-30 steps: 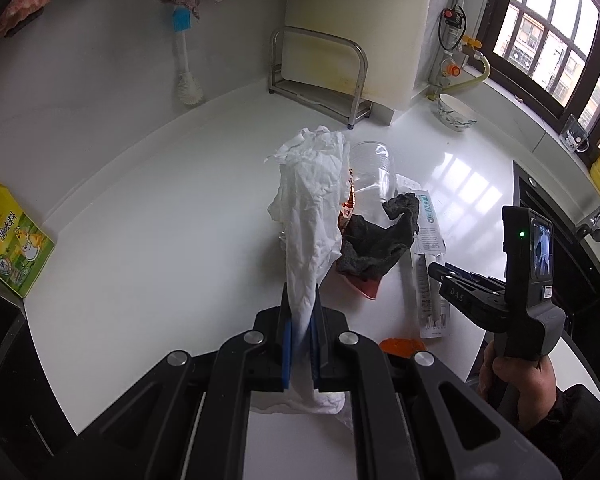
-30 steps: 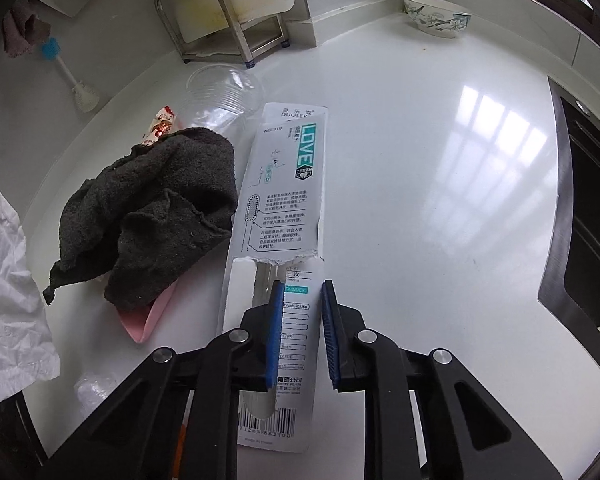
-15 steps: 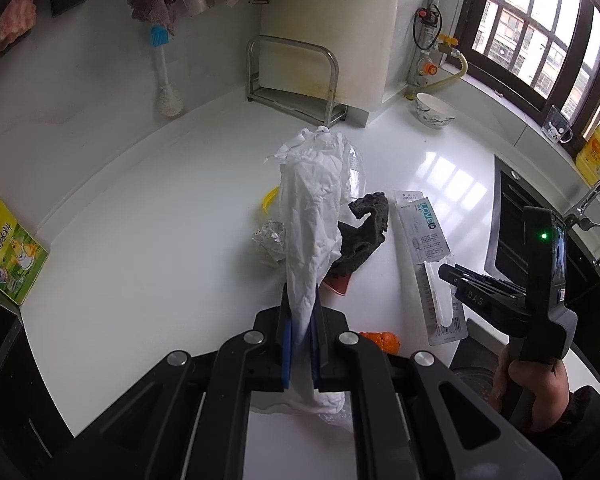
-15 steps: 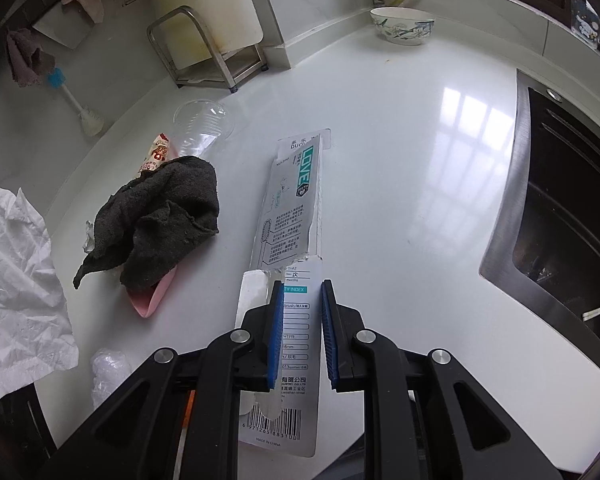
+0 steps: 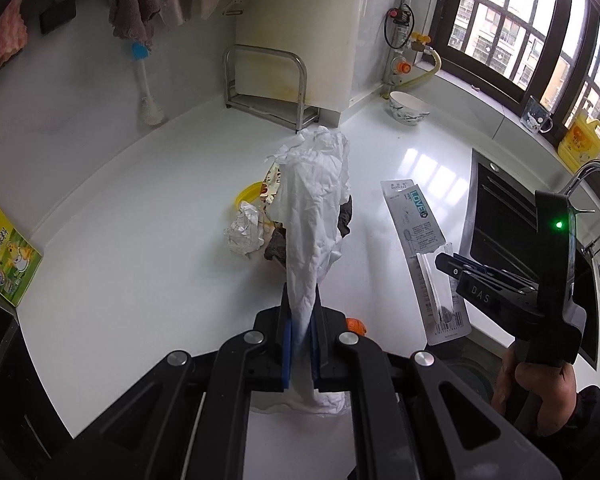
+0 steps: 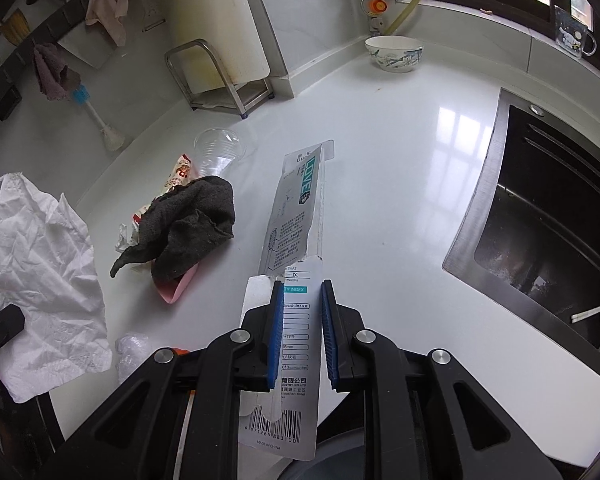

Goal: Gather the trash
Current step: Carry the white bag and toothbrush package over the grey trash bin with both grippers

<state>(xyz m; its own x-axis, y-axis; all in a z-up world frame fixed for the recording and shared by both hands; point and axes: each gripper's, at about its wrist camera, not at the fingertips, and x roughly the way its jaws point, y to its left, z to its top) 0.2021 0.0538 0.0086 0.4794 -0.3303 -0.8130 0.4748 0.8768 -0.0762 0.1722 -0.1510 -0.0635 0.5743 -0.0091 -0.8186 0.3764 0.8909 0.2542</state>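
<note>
Left wrist: tissue (image 5: 314, 216) masking dark rag (image 5: 346, 218)

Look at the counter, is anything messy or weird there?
Yes. A dark rag lies crumpled over a pink scrap and a snack wrapper, and a clear plastic cup lies tipped on its side behind them.

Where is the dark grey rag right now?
In the right wrist view, the dark grey rag lies heaped on the white counter, left of the held toothbrush package, below the clear plastic cup.
</note>
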